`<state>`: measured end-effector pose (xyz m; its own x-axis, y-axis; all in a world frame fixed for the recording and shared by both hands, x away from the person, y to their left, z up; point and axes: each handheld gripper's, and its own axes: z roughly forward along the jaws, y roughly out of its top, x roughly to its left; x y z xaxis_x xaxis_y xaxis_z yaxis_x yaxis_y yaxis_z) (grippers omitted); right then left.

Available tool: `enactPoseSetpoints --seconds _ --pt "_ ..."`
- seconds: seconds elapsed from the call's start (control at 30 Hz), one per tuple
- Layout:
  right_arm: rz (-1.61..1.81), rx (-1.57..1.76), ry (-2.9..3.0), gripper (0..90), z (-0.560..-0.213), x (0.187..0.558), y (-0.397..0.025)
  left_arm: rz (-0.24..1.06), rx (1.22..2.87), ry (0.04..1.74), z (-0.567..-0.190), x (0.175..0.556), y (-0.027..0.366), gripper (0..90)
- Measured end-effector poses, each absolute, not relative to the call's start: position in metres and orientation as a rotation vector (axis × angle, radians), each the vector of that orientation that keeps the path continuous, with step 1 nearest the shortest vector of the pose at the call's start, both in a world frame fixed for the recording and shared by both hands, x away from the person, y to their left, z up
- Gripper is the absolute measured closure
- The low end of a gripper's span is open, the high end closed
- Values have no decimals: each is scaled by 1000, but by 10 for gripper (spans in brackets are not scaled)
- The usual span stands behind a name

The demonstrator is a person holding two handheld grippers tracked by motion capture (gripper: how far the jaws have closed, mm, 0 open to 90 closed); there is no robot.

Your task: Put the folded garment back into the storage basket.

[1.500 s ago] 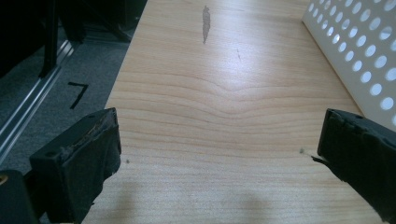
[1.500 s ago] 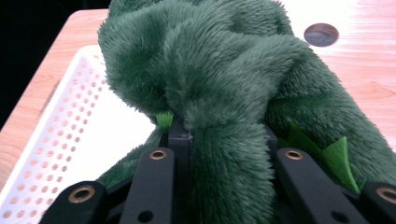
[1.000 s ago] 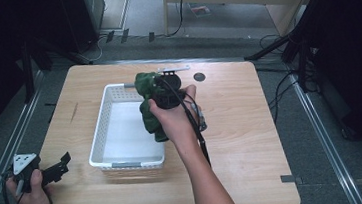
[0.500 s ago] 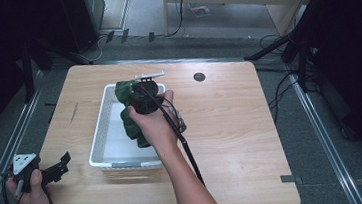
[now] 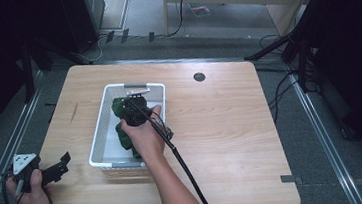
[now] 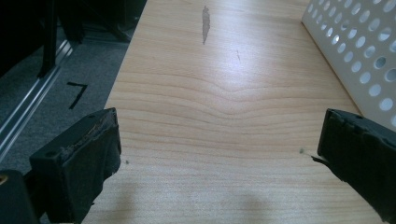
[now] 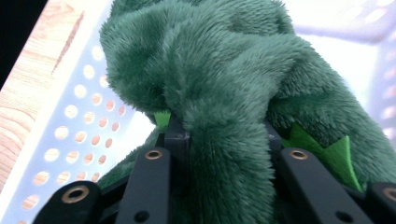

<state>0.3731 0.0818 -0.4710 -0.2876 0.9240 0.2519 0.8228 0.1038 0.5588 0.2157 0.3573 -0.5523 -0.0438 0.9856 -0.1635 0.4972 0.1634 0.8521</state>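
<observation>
Two tools at work, told apart by the high view: right tool (image 5: 137, 108) over the white basket (image 5: 102, 134), left tool (image 5: 57, 166) well off to the basket's left, near the counter (image 5: 231, 127) edge. Seen from above as little more than a dark green lump inside the basket, half hidden under the hand (image 5: 144, 135). Shown far closer in the right gripper view: green plush toy (image 7: 224, 93), long shaggy pile, soft rounded folds, with flat bright-green felt spikes (image 7: 334, 151) cut in points. Pinched there between black jaws, a thick fold of fur squeezed between them, so right tool (image 7: 219, 140) clamped on the plush. Behind it, smooth white plastic basket wall (image 7: 70, 121) pierced with rows of round holes. From the left gripper view, something else again: left tool (image 6: 219, 154) with jaws spread wide, nothing between them, worn dark pads (image 6: 105, 144), pale wood grain of the counter (image 6: 224, 84) beneath, perforated basket side (image 6: 364, 51) just beside.
</observation>
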Motion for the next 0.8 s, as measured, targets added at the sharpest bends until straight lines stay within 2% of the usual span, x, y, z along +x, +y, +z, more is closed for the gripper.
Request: enactPoseSetpoints --seconds 0.07,0.27,0.37,0.8 --pt "930 1784 2202 598 -477 375 86 785 1440 1656 -552 216 357 6" --pt "959 1805 2182 313 -483 378 88 784 1437 1656 -552 216 358 6" --pt "996 1791 2159 218 -479 376 87 783 1435 1657 -552 216 358 6" --pt "1125 1774 2220 99 -454 369 75 785 1437 1658 -552 216 357 6"
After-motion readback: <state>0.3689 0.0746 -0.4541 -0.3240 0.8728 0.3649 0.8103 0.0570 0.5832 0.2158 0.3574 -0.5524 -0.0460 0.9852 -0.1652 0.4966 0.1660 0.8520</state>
